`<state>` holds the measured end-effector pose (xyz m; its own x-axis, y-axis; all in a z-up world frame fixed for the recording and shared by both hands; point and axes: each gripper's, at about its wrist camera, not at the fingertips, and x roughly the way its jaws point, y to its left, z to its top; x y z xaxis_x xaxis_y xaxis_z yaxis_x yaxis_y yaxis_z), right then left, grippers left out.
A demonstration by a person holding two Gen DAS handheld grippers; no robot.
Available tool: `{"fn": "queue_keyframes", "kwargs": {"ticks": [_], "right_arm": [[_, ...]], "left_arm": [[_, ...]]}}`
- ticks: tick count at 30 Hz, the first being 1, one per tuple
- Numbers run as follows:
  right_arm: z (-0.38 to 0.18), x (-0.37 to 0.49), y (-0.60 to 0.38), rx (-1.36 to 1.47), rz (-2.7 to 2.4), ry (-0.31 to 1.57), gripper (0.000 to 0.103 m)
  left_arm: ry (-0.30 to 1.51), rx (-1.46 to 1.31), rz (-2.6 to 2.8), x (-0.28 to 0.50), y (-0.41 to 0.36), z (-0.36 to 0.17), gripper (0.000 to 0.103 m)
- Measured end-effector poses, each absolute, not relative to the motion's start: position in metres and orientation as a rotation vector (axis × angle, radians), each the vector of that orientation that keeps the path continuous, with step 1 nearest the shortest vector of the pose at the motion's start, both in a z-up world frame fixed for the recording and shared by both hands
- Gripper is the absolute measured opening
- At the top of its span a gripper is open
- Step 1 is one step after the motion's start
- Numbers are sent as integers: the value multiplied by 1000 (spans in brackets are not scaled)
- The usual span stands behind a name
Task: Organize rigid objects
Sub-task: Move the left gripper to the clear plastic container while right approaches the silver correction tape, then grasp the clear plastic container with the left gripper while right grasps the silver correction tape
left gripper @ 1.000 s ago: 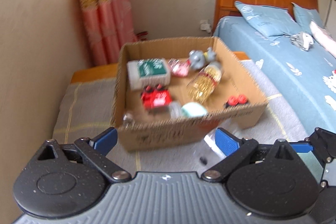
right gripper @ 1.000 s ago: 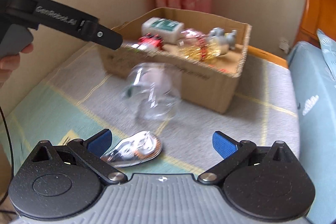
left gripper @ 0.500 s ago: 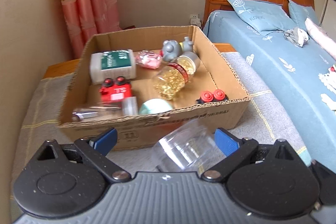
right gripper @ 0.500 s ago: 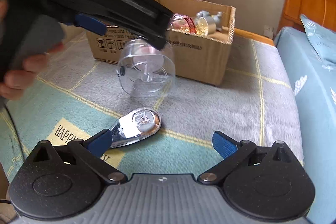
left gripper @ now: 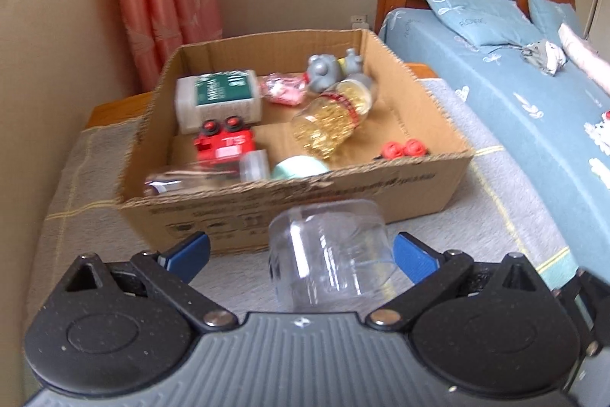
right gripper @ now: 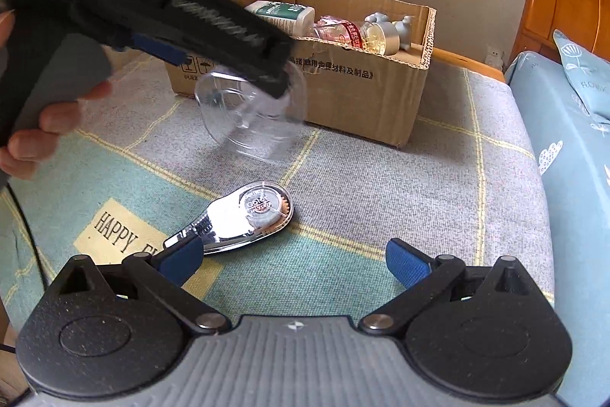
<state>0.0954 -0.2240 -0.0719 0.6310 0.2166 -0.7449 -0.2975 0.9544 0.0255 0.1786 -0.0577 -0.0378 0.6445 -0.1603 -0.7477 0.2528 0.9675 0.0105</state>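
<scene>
Down at the bottom centre of the left wrist view, the left gripper point(left gripper: 301, 250) has its blue pads spread wide, and they have just been opening a touch further, with the clear plastic jar point(left gripper: 329, 252) lying on its side right between them. The right pad sits just beside the jar wall, the left pad stands clear of it; no squeeze is visible on either side. From the right wrist view, that same gripper sweeps in from the upper left, blurred, a hand point(right gripper: 36, 124) wrapped round its grey handle, its dark fingers over the jar at centre frame.

Just behind the jar stands the cardboard box point(left gripper: 419, 185), filling mid-frame on the grey checked blanket point(left gripper: 476, 235). Inside, upper left, a white bottle with a green label point(left gripper: 217, 98); below it a red toy car point(left gripper: 225, 143); centre, a jar of gold bits point(left gripper: 331, 121) tipped on its side; behind that a grey toy figure point(left gripper: 324, 71). Two red wheels point(left gripper: 404, 149) peek up at the box's lower right, and a pale green round thing point(left gripper: 299, 168) sits against the near wall.

Over to the right gripper point(right gripper: 293, 260): pads well apart, nothing between them. A correction tape dispenser point(right gripper: 251, 216) lies flat on the blanket just ahead of its left pad, near it but whether touching, hard to call. At far right, the blue bedspread point(left gripper: 533, 102).
</scene>
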Motion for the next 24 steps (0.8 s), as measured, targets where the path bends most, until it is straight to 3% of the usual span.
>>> {"fn": "queue_keyframes", "kwargs": {"ticks": [8,24], "right_arm": [[-73,96,-230,-101,327,824,103],[-88,99,-212,-236,482,787,103]], "left_arm": [[814,160,-190,167,-30,-37,102],[829,256,-309,161,-48,-57,102]]}}
